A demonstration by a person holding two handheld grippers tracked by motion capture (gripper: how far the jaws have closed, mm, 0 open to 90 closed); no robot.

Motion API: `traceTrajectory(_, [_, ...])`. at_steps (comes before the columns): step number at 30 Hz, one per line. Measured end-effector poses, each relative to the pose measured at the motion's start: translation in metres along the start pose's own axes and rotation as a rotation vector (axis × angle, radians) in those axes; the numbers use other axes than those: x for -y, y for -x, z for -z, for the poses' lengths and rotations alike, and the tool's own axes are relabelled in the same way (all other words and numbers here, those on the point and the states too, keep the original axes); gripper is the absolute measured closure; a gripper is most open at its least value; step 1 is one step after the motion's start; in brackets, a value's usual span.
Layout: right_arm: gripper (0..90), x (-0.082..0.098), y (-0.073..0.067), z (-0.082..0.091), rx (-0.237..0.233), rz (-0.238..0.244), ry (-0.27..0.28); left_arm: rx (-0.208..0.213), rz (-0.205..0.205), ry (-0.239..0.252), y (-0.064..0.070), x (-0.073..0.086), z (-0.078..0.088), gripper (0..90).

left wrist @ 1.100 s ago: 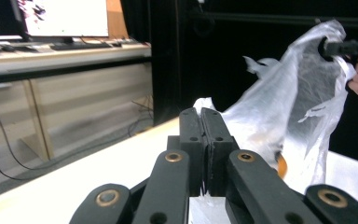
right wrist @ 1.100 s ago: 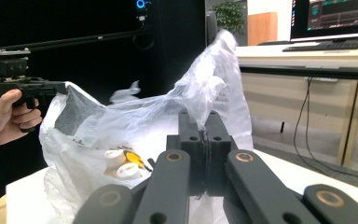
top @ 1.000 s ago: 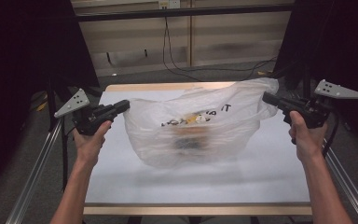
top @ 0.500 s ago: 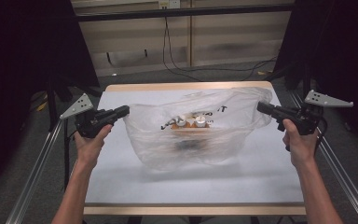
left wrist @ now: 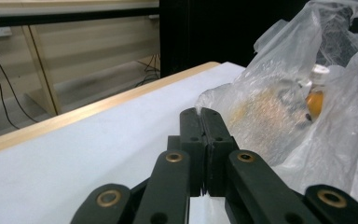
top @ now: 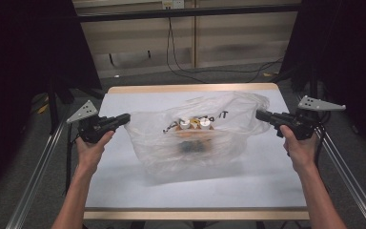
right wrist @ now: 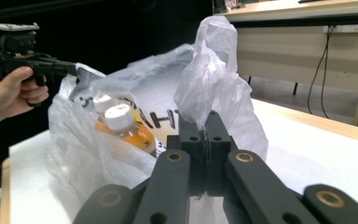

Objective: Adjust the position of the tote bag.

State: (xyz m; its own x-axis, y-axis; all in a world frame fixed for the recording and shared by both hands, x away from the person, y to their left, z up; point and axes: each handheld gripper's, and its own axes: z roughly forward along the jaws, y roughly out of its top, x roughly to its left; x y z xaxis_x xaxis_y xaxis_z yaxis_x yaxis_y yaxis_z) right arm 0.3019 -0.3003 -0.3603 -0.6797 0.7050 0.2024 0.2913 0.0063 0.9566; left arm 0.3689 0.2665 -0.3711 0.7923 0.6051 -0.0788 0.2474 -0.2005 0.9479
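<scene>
Grippers pinched shut on either handle, left and right, we lower the translucent white plastic bag of orange-filled, white-capped bottles onto mid-table; next, we judge, both jaws release once it settles.

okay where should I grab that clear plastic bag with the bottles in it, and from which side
Take the plastic bag by its two bunched handle ends, one at each side, coming in level from left and right. The film gathers into thin tufts there, easy to pinch, while the bottles weigh down the middle. The right gripper is already shut on one tuft.
</scene>
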Motion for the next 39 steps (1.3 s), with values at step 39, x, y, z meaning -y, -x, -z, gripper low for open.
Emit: traceTrajectory(39, [89.0,0.037,0.023,-0.019,0.095,-0.011,-0.204,-0.022,0.035,-0.214,-0.016,0.042,-0.022,89.8])
